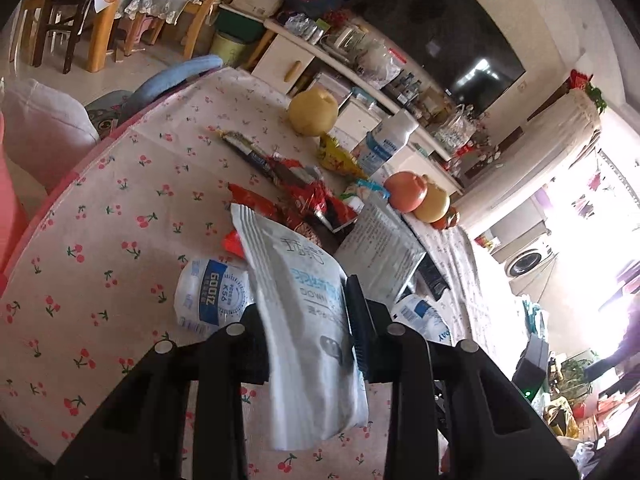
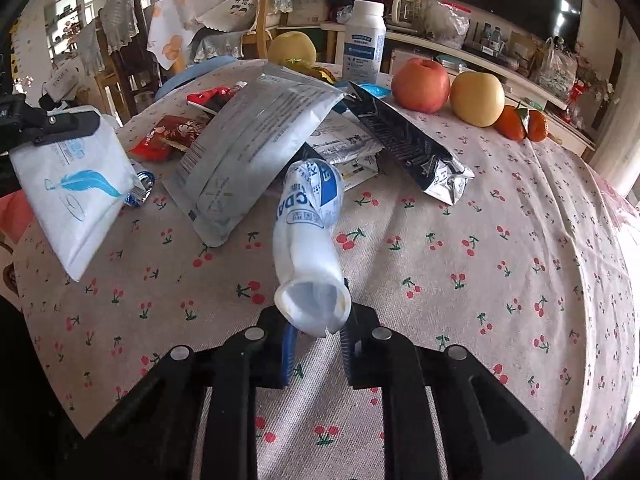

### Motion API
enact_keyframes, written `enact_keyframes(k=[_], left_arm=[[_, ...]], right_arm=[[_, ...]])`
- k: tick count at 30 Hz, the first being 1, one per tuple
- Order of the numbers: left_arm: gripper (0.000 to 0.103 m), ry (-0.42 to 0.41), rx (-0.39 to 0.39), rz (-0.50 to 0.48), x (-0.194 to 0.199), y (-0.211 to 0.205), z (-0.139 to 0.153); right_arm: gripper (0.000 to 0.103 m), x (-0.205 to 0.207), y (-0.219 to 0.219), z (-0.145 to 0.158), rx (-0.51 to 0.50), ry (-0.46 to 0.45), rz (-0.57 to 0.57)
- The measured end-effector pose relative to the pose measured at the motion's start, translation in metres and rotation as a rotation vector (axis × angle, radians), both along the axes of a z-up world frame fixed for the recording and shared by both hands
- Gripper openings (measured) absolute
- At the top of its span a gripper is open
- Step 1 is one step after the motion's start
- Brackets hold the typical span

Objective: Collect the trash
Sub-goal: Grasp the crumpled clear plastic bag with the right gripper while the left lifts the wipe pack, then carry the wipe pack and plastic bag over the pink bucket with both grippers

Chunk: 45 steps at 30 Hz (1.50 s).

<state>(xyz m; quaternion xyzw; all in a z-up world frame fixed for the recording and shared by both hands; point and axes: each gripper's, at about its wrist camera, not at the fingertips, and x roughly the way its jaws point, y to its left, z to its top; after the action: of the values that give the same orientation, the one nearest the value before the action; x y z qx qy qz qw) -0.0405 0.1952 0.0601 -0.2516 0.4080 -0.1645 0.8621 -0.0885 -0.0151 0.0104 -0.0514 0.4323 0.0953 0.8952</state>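
Left gripper (image 1: 308, 320): I am pinching the white pouch (image 1: 308, 320), lifted off the tabletop (image 1: 100, 208).
Right gripper (image 2: 316, 332): pressed onto the mouth of a crumpled white bottle (image 2: 310, 240), which sticks out ahead of my fingers.
Progress: two pieces in hand, none binned that I can see.
Left to collect: red wrappers (image 1: 308, 196), grey bag (image 2: 256, 140) and black packet (image 2: 408, 144), all beyond my grippers.
Containers: no trash bin or bag in view; upright bottle (image 2: 364, 40) capped, contents unseen.

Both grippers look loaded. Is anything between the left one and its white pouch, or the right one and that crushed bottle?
Nothing visible: the left gripper pinches the white pouch, and the right gripper pinches the crushed bottle.
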Motion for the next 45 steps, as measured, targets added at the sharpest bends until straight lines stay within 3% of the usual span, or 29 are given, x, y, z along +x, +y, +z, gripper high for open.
enact_keyframes(k=[9, 16, 23, 30, 34, 38, 40, 44, 45], left_arm=[[0.032, -0.043, -0.055, 0.01, -0.007, 0.014, 0.014], [0.032, -0.058, -0.06, 0.025, -0.01, 0.023, 0.018], [0.032, -0.071, -0.069, 0.039, -0.013, 0.033, 0.021], [0.032, -0.068, -0.057, 0.051, -0.016, 0.037, 0.022], [0.032, -0.062, -0.05, 0.058, -0.017, 0.04, 0.02], [0.032, -0.06, -0.051, 0.057, -0.017, 0.04, 0.019], [0.032, -0.056, -0.055, 0.056, -0.016, 0.04, 0.018], [0.032, -0.05, -0.06, 0.055, -0.015, 0.04, 0.017], [0.031, -0.052, -0.06, 0.059, -0.015, 0.04, 0.017]], right_arm=[[0.017, -0.012, 0.002, 0.021, 0.023, -0.084, -0.018], [0.017, -0.019, 0.007, 0.023, 0.037, -0.069, -0.011], [0.014, -0.036, 0.006, 0.045, 0.089, -0.106, -0.011], [0.014, -0.036, 0.023, 0.037, 0.045, -0.062, 0.005], [0.022, -0.026, 0.026, 0.023, 0.026, -0.017, -0.017], [0.033, -0.014, 0.023, 0.011, 0.068, -0.017, -0.052], [0.048, -0.01, 0.02, 0.011, 0.091, -0.034, -0.078], [0.048, -0.002, 0.011, 0.011, 0.151, -0.058, -0.123], [0.04, -0.002, 0.008, 0.012, 0.167, -0.062, -0.132]])
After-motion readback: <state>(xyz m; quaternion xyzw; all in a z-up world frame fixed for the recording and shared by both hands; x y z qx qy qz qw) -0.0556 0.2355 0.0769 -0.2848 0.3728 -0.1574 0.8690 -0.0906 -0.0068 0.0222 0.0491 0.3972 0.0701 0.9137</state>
